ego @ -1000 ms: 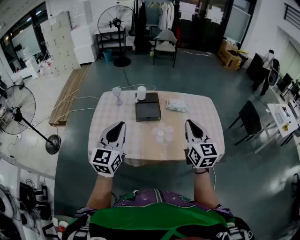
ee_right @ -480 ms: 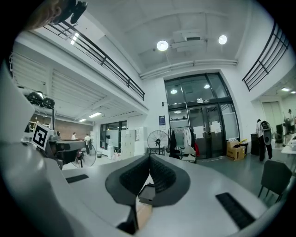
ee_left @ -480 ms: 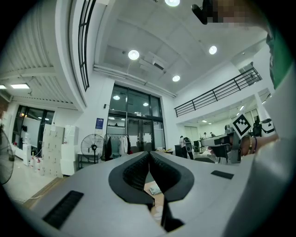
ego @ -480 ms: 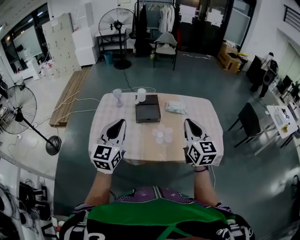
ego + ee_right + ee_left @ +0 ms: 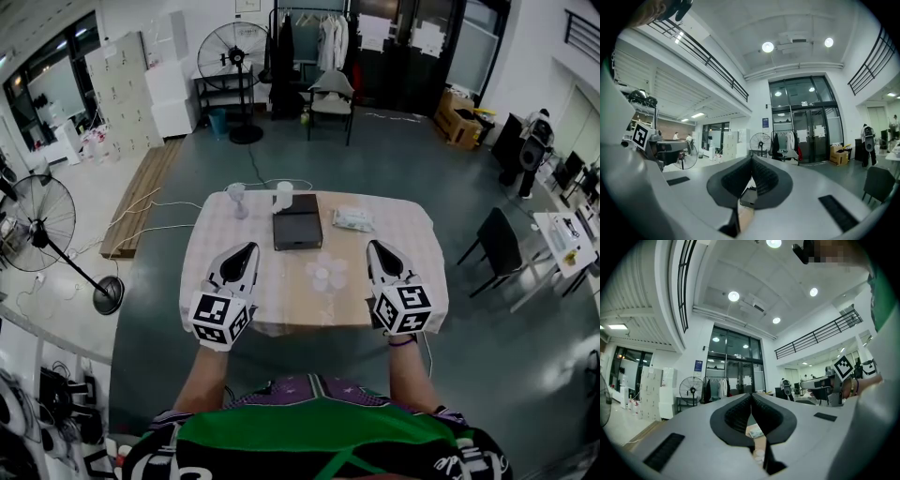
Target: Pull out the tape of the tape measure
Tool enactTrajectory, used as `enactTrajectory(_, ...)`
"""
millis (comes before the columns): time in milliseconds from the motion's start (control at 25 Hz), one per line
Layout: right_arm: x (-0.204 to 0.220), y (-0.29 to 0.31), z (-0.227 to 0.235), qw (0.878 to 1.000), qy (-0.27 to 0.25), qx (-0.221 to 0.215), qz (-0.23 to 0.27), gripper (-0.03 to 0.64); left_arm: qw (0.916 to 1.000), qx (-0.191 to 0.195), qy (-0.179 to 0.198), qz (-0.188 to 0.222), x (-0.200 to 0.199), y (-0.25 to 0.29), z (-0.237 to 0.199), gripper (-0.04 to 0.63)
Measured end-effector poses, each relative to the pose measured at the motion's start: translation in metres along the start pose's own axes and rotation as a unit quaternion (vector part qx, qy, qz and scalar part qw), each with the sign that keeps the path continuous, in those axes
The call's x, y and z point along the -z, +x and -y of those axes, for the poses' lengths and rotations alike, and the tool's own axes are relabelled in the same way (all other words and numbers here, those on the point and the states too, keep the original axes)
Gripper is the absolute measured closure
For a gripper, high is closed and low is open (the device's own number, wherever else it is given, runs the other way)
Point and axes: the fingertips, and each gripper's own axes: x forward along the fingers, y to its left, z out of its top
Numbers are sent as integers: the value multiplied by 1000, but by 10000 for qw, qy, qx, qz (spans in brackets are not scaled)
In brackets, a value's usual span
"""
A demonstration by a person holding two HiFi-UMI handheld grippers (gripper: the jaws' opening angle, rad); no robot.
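Both grippers are held level over the near edge of a table with a checked cloth (image 5: 211,239), side by side and pointing away from me. My left gripper (image 5: 247,250) is shut with nothing between its jaws; in the left gripper view (image 5: 751,397) its dark pads meet. My right gripper (image 5: 374,247) is also shut and empty, and its pads touch in the right gripper view (image 5: 751,162). I cannot make out a tape measure. A few pale round things (image 5: 323,274) lie on the cloth between the grippers.
A flat black box (image 5: 297,225) sits mid-table, with a white cup (image 5: 283,195) and a clear stemmed glass (image 5: 236,196) behind it and a plastic packet (image 5: 353,219) to its right. Standing fans, chairs and cables surround the table.
Both grippers stay shut and almost still. The head view has shifted slightly, so the table sits a little lower in the frame.
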Motion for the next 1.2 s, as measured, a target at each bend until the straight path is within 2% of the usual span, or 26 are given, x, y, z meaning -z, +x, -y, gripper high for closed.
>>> enactTrajectory(1200,10,-7,-3,10000,51,30,-54,611,9997,-189,-152,-11,9,-16,-4,571)
